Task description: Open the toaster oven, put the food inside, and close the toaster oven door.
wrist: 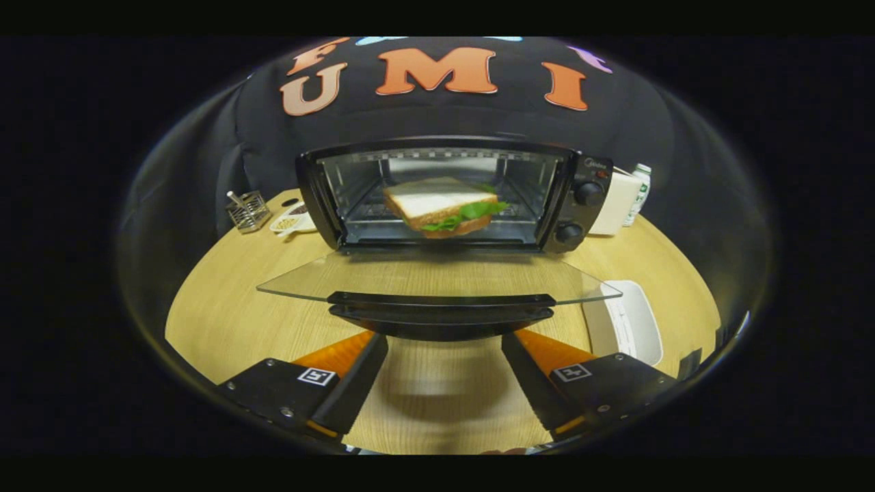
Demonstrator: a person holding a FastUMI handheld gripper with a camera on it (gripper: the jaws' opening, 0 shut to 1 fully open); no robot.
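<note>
The gripper (444,345) is held low and level over the wooden worktop (219,307), pointing straight at the toaster oven (444,195), and its two fingers (355,372) are spread wide with nothing between them but bare wood. Their tips sit just under and slightly short of the dark handle (441,311) that runs along the front edge of the oven's glass door (437,277); whether they touch the handle cannot be told. The door is folded fully down, lying flat and level out toward the gripper. Inside the open cavity, a sandwich (444,205) of sliced bread with green lettuce showing at its edge lies on the wire rack, roughly centred and well beyond the fingers. Two round knobs (588,193) stand one above the other on the oven's right-hand panel. Left of the oven are a small wire basket (247,210) and a little white dish (294,219), both near the worktop's far edge. Right of it stand a white box (615,203) and a small bottle (639,191), and nearer the gripper, beside the door's right corner, lies a white tray (632,321).
</note>
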